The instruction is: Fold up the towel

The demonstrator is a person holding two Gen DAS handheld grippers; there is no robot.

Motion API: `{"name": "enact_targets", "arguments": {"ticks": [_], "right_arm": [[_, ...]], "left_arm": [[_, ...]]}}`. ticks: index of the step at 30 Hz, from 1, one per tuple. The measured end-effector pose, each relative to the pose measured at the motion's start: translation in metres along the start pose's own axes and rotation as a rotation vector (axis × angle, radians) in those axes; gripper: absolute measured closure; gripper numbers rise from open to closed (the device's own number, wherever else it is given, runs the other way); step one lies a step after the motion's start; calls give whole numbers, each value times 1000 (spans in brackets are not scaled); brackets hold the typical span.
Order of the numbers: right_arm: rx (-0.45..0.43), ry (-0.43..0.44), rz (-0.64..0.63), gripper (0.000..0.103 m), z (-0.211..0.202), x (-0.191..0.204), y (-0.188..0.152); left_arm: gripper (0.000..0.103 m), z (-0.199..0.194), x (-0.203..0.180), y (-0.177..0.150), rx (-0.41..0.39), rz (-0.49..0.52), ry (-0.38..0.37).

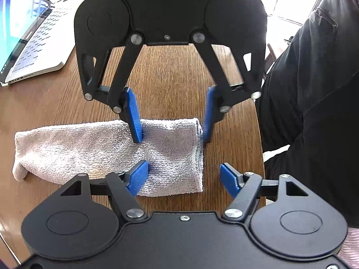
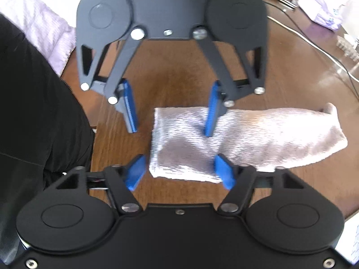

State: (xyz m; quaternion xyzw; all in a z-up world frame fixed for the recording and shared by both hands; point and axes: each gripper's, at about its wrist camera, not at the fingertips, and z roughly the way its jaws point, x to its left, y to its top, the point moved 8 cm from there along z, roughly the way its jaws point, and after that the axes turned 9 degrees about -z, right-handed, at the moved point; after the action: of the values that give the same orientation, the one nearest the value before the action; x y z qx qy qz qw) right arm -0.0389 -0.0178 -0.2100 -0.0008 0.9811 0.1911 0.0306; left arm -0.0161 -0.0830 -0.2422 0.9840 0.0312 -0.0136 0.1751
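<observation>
Each camera sits on its own claw and looks steeply down along the two fingers, close above the wooden counter; the left wrist view has the left claw at its bottom edge and the right claw facing it from the top; the right wrist view shows the same pair reversed; both share the folded towel, its short end, and the person's dark sleeve at one side.
</observation>
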Motion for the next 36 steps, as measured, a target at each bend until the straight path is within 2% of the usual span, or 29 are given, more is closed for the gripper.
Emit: {"name": "enact_targets", "arguments": {"ticks": [3, 4, 6, 7, 8, 14, 18, 21, 26, 28, 30, 33, 36], "right_arm": [[0, -9, 9, 42, 1, -6, -11], [1, -14, 15, 47, 2, -9, -15], [3, -32, 35, 63, 2, -14, -18], [7, -51, 47, 79, 1, -16, -17], [9, -61, 53, 85, 1, -18, -18], [11, -64, 57, 87, -1, -20, -18], [-1, -25, 108, 88, -12, -24, -16], [-14, 32, 167, 89, -7, -44, -9], [-64, 164, 345, 88, -10, -68, -17], [-100, 246, 486, 88, -8, -82, -26], [-120, 286, 563, 86, -7, -88, -31], [-176, 367, 745, 86, -7, -103, -45], [-205, 392, 819, 85, -7, -108, -51]], "left_arm": [[56, -4, 9, 2, 3, -21, -7], [60, -5, 12, 3, 3, -26, -10], [72, -6, 17, 4, 1, -35, -4], [81, -7, 21, 5, 0, -45, -3], [86, -7, 25, 5, -1, -57, -3], [89, -7, 34, 7, -4, -91, -32], [89, -9, 37, 10, -4, -126, -75], [89, -10, 47, 12, 1, -166, -117], [89, -7, 67, 10, 7, -301, -236], [89, -5, 76, 8, 5, -371, -291], [89, -4, 85, 5, -4, -446, -343], [88, -2, 97, 1, -18, -546, -397], [86, -3, 107, -2, -45, -609, -412]]}}
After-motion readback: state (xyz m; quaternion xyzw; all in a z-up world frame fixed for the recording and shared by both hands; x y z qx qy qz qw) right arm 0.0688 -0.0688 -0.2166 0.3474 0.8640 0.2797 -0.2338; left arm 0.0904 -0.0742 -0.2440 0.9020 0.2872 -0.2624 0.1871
